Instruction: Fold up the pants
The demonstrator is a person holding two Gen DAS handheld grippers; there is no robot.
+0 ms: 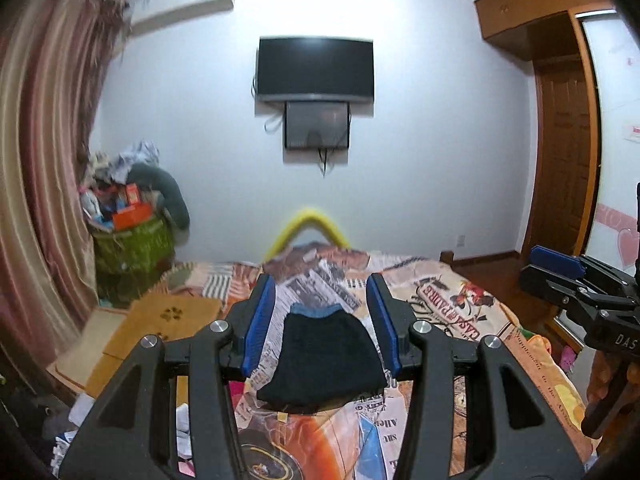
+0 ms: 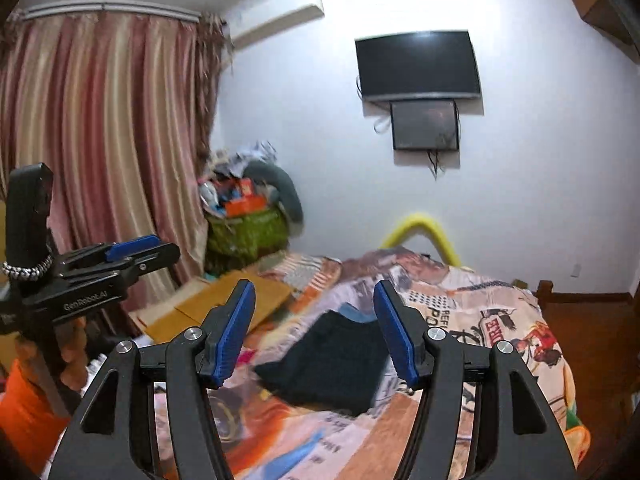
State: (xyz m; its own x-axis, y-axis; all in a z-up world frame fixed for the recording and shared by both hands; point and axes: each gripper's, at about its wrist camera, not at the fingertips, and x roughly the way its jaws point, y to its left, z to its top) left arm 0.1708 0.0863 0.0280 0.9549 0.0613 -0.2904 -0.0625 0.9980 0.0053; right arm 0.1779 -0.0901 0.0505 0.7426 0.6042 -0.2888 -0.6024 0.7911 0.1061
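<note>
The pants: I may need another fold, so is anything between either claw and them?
Nothing visible. The dark pants lie folded on the bedspread, with both open claws, left and right, held above, empty.

bright glare washes the upper wall (image 1: 320,4) — fisheye bends the edges, motion blur smears the bedding (image 2: 320,288)

Pants (image 1: 324,360): dark matt cloth. Bedspread (image 1: 460,304): printed cloth. Gripper pads (image 2: 236,336): ribbed blue plastic. Door (image 1: 564,152): glossy wood.
</note>
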